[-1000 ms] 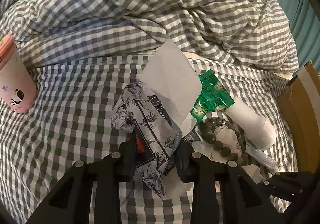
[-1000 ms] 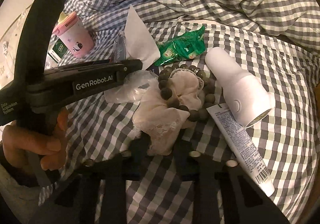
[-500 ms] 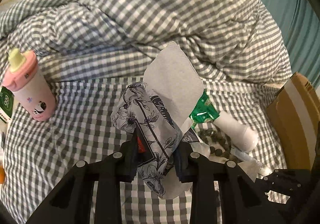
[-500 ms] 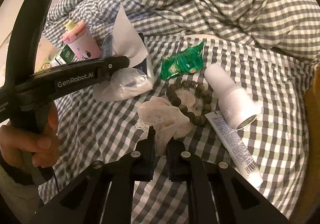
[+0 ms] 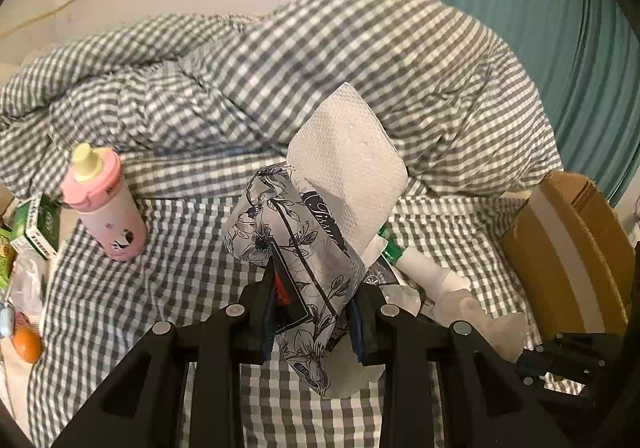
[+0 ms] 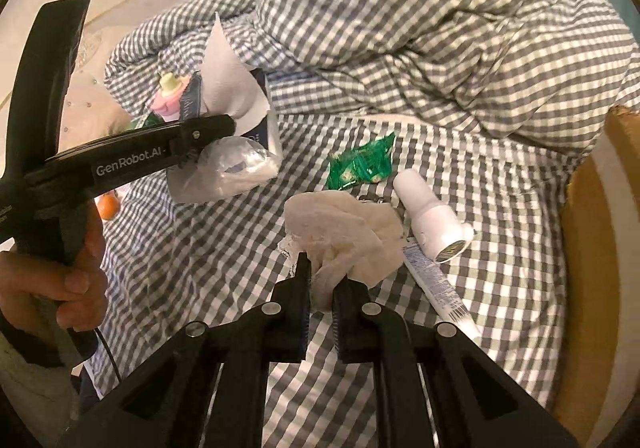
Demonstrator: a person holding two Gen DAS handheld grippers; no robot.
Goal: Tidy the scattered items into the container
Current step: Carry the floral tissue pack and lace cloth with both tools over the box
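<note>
Now the left gripper (image 5: 312, 312) is clamping the tissue pack (image 5: 296, 248); the right gripper (image 6: 320, 288) is pinching the cream cloth (image 6: 344, 232). Next, both are probably heading right to the cardboard box (image 5: 568, 248).

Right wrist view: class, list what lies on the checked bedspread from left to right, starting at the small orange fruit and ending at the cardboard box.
Orange fruit → clear plastic bag → green packet → white bottle → cardboard box.

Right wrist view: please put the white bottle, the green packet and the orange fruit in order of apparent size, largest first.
1. white bottle
2. green packet, slightly smaller, but it lies farther away, so this is uncertain
3. orange fruit, smallest, though partly hidden behind the left gripper
</note>
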